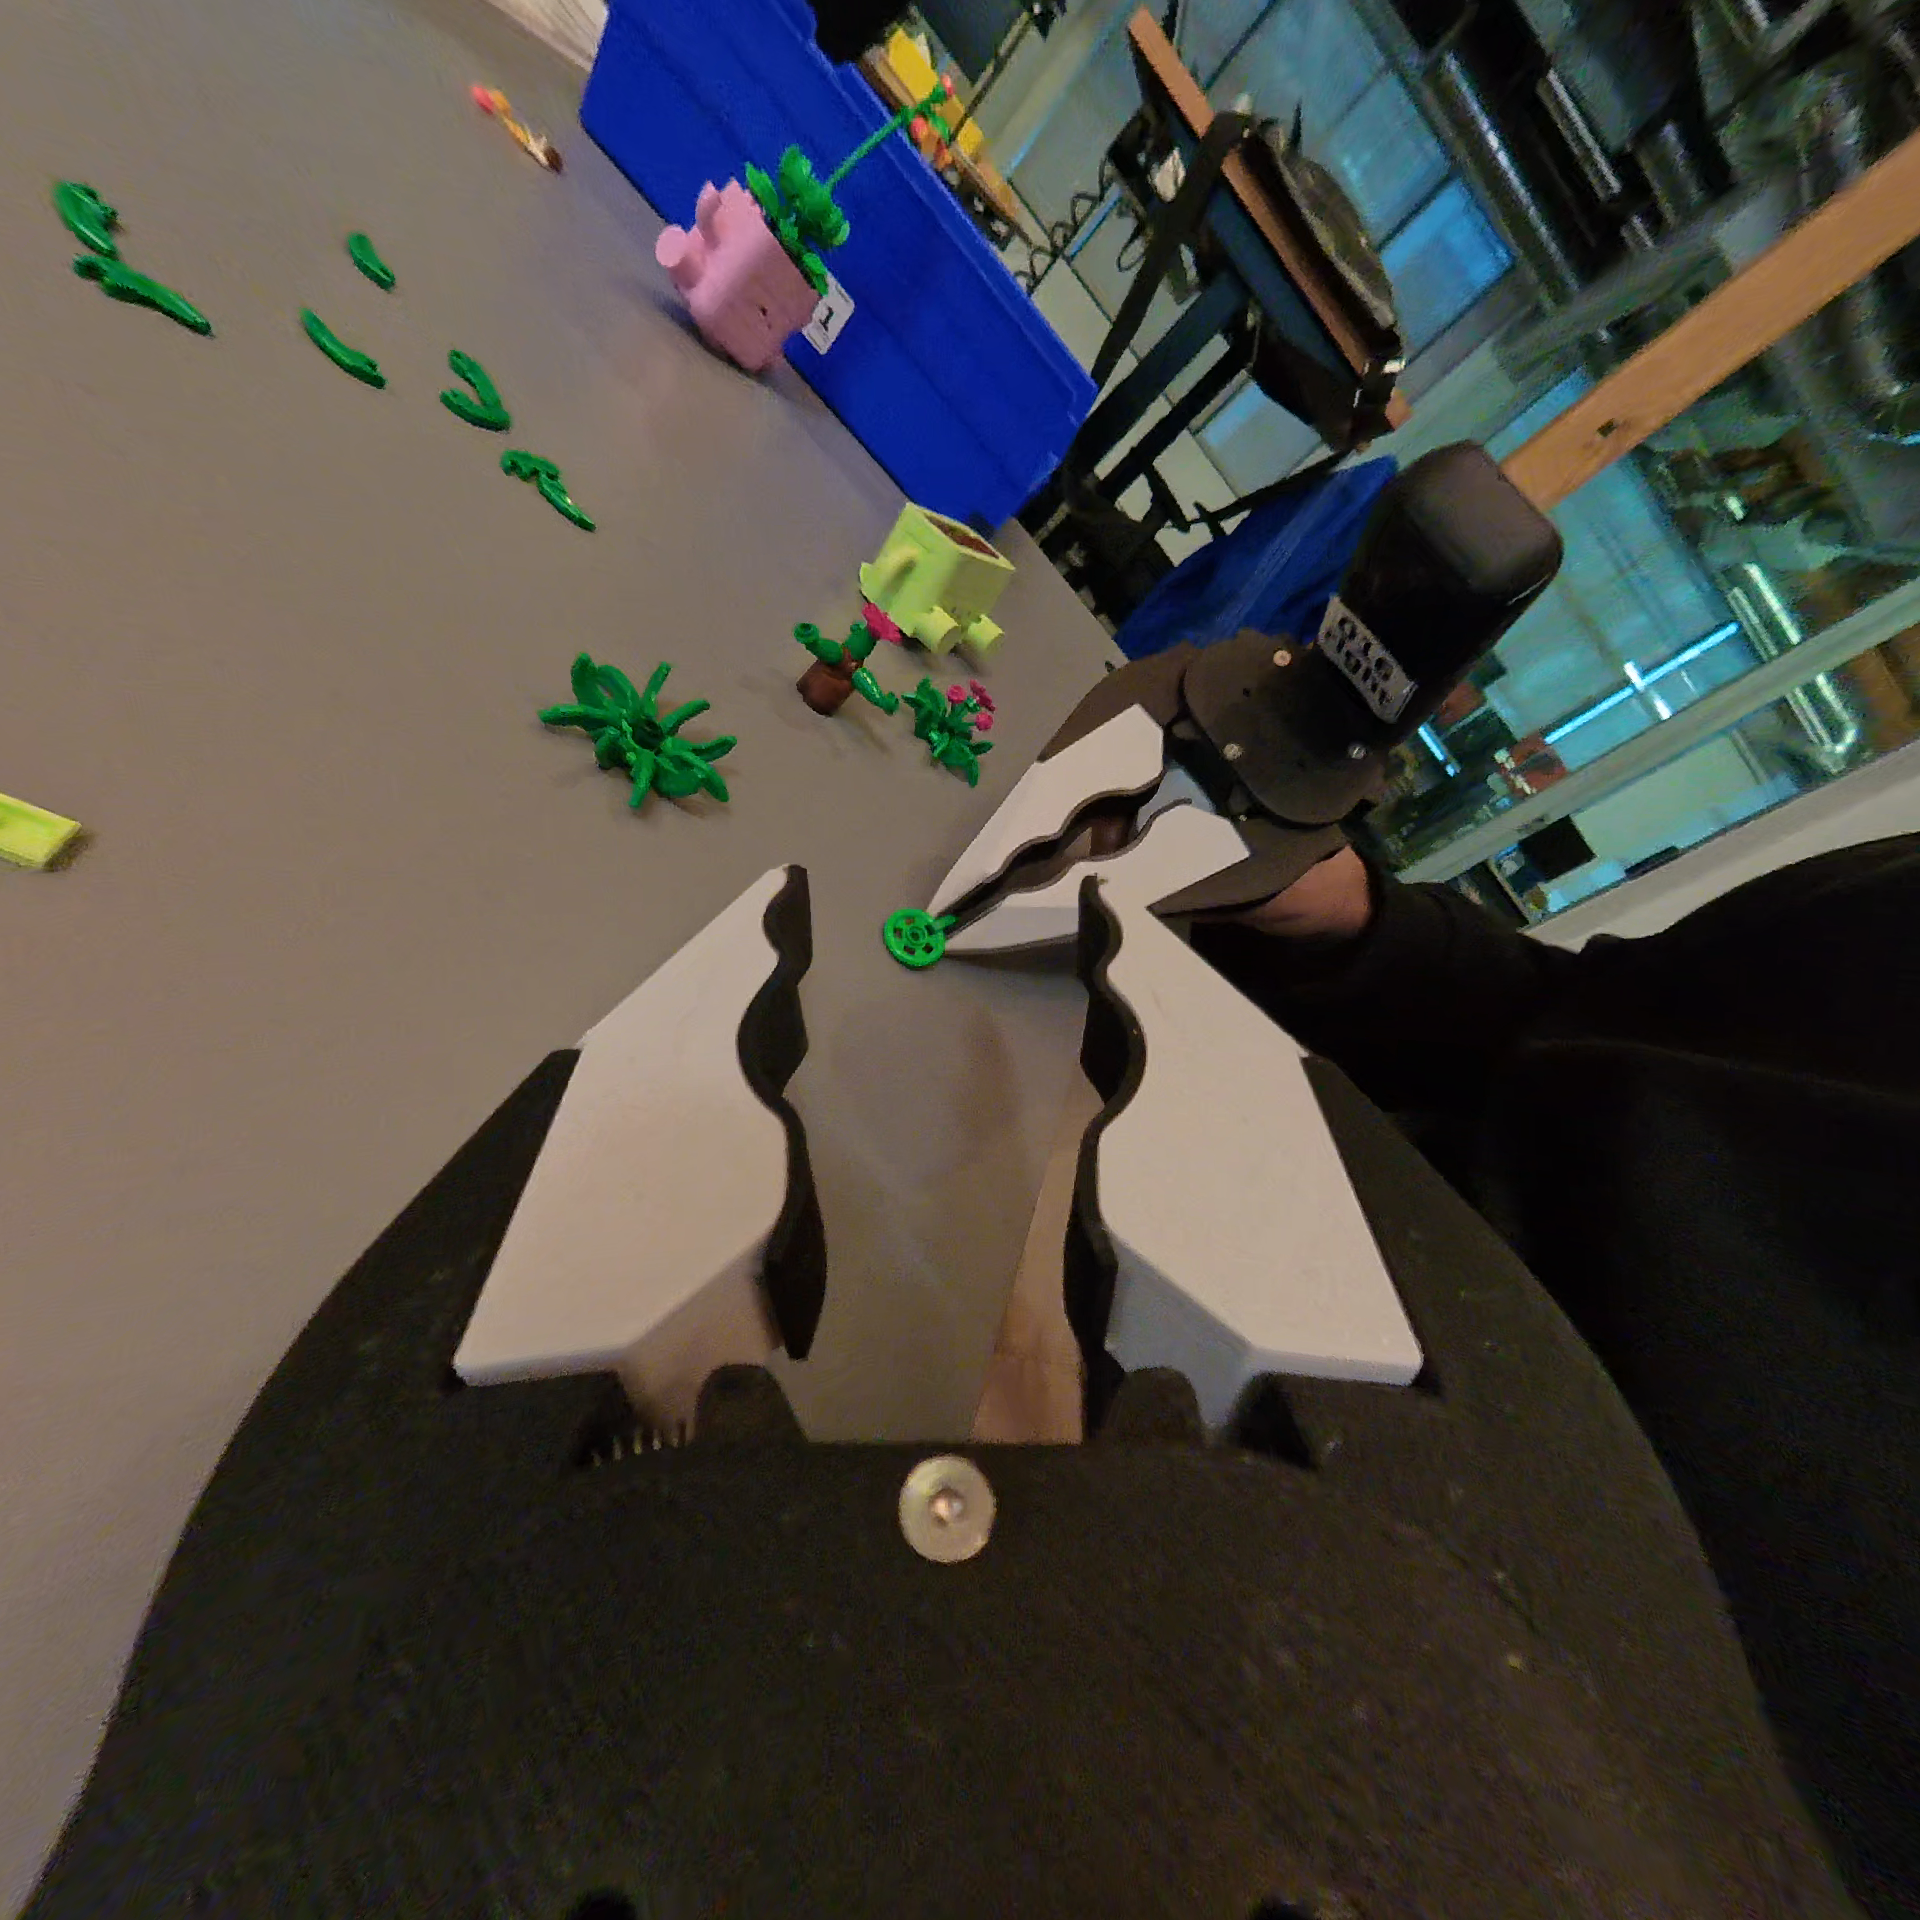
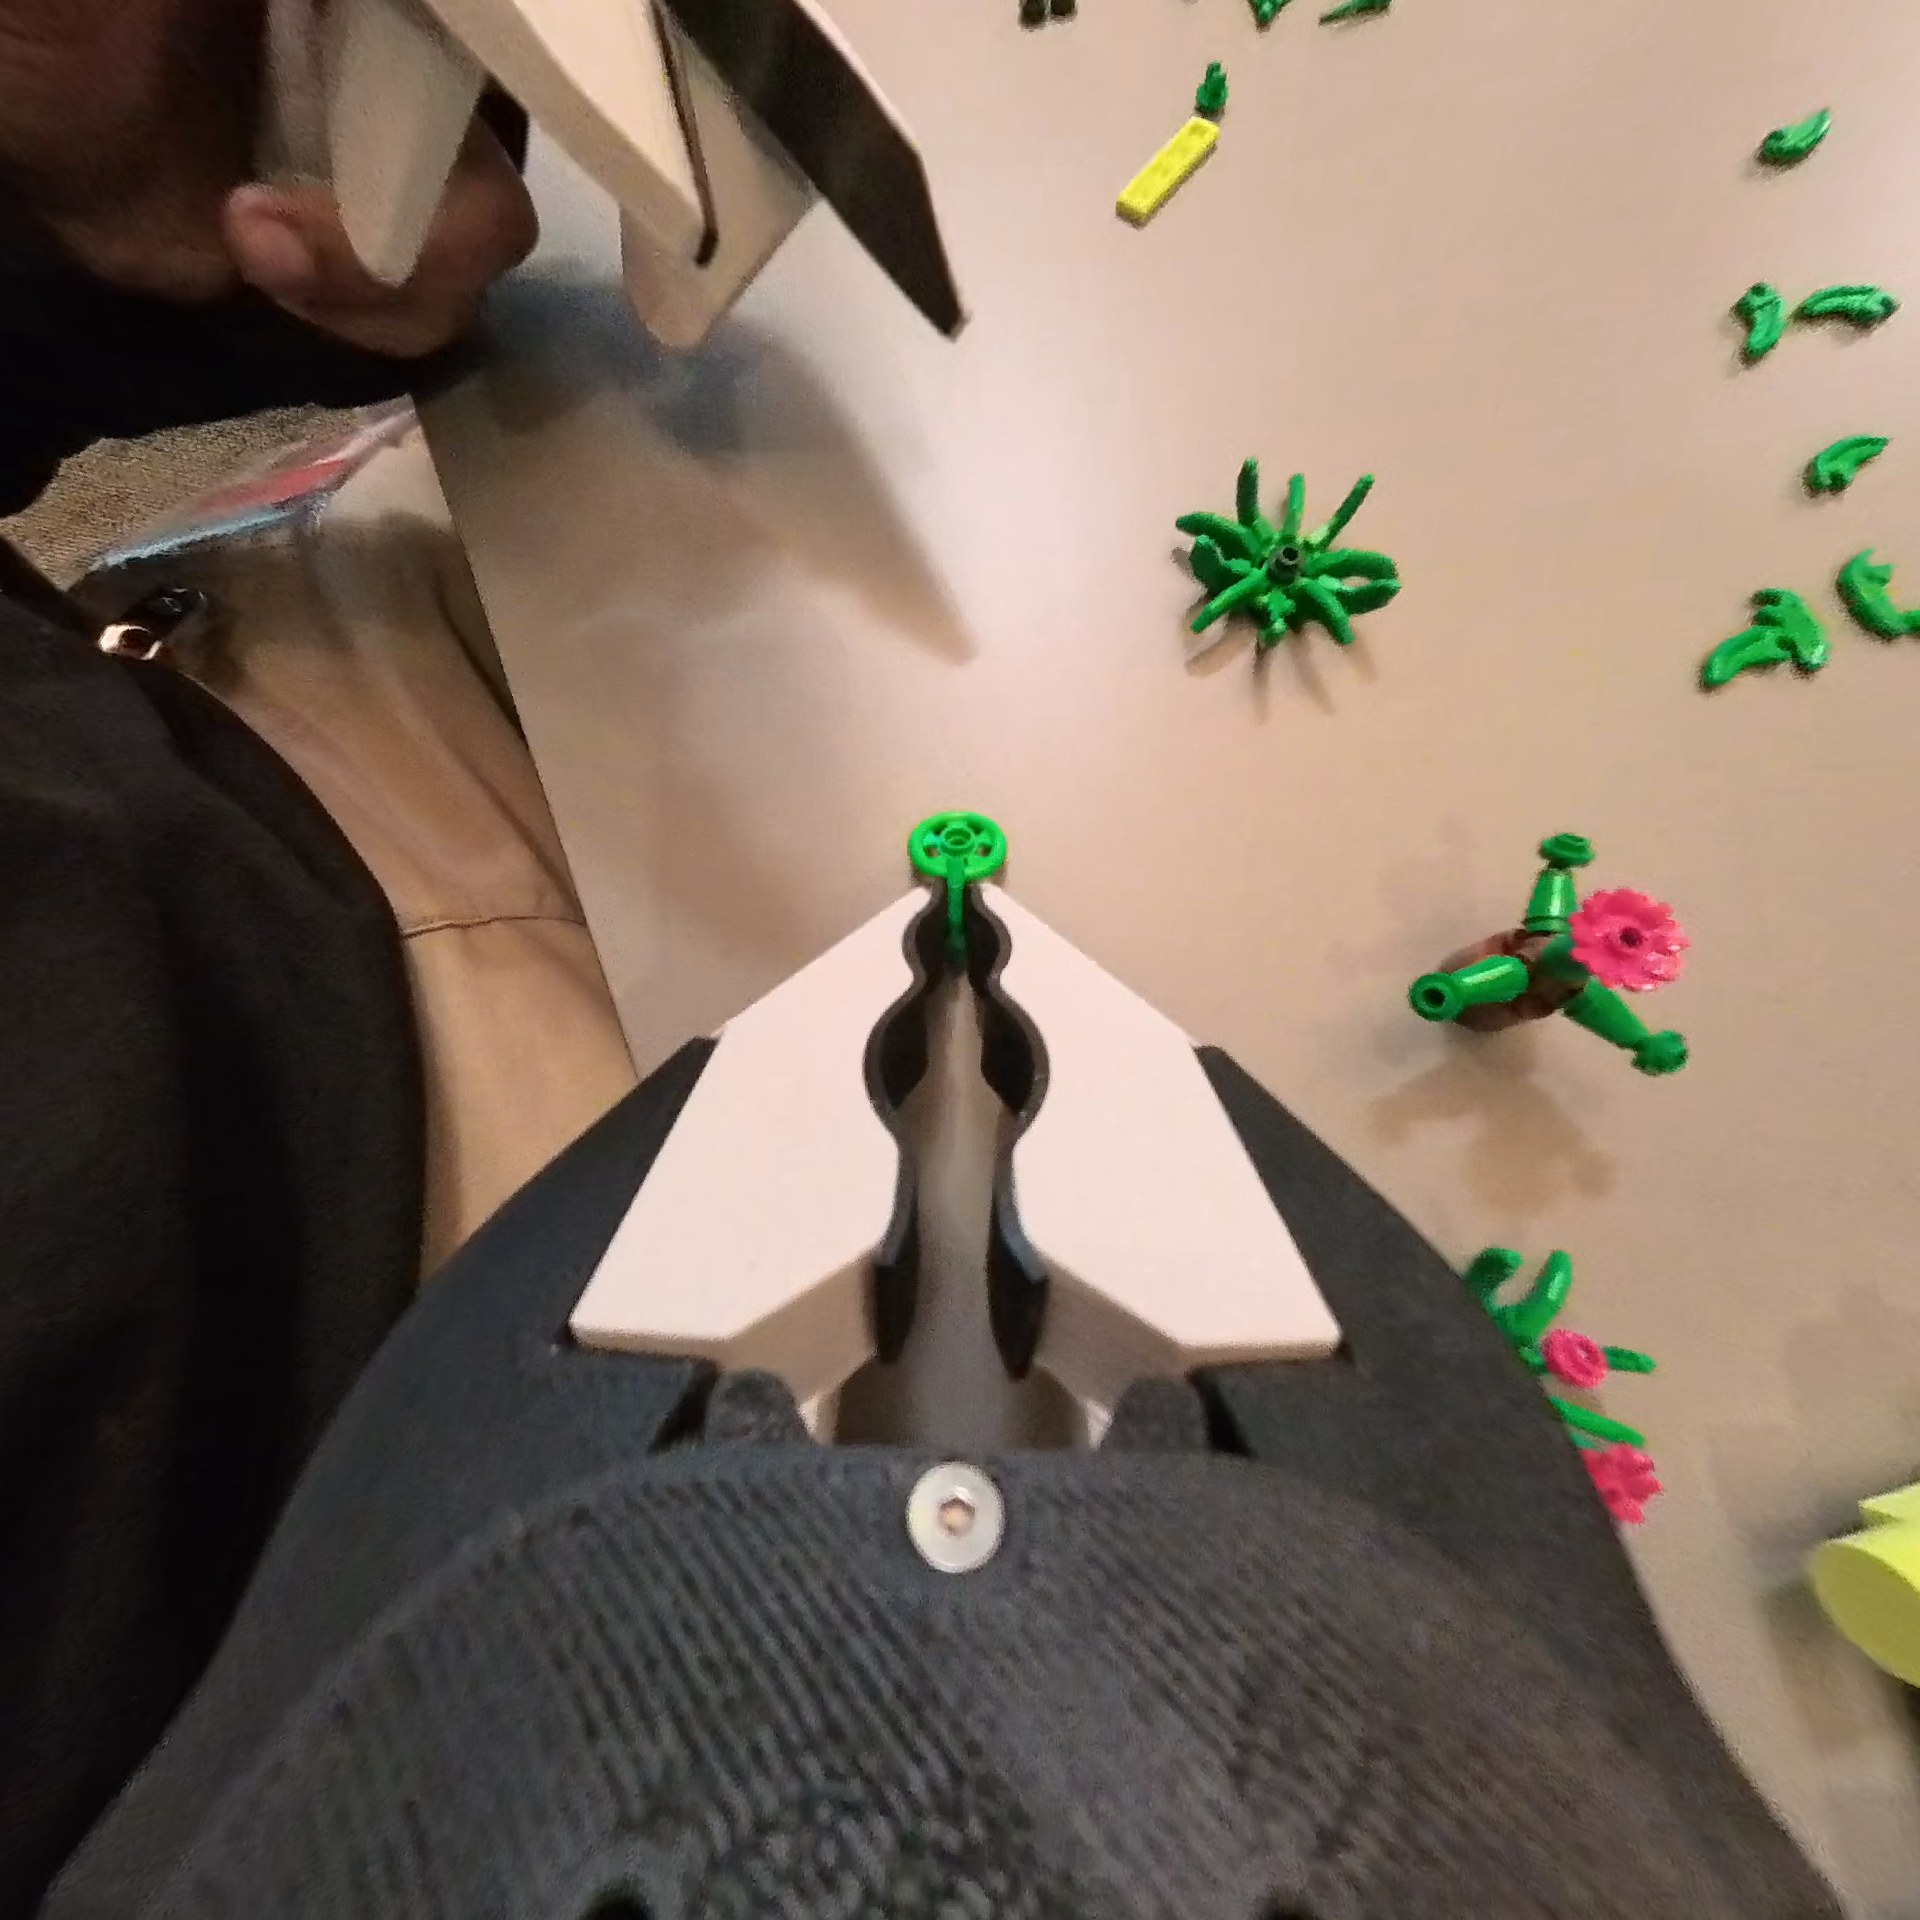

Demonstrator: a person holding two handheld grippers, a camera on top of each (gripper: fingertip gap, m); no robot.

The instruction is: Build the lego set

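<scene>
The right gripper [image 2: 954, 914] was closed on the thin stem of a small green wheel-shaped piece [image 2: 957, 844]. Only the fingertips pinched the stem, and the round head projected just beyond them, low over the grey table [image 2: 1091, 727]. The left wrist view confirmed this grip: the green head showed at the pinched tips, touching or nearly touching the tabletop.

The left gripper [image 1: 940, 914] was wide open and held nothing. Its fingers straddled bare table just short of the green piece.

Handling judgement: the piece appeared very light, rigid and smooth, so it could pivot or slip in a tip pinch. The stem was the proper place to hold it, which left the head free for mating. Pressing force should be modest, since the stem looked slender.

Farther out lay a green leafy rosette [image 2: 1285, 569] with a dark centre peg, a likely receiver for the piece. Beside it stood a brown stump with green cones and a pink flower [image 2: 1548, 961] and a small flowering sprig [image 1: 951, 727]. Beyond these were a lime pot [image 1: 935, 582], loose green leaves [image 1: 343, 348], a pink pot with a planted stem [image 1: 732, 270] and a blue bin [image 1: 894, 260].
</scene>
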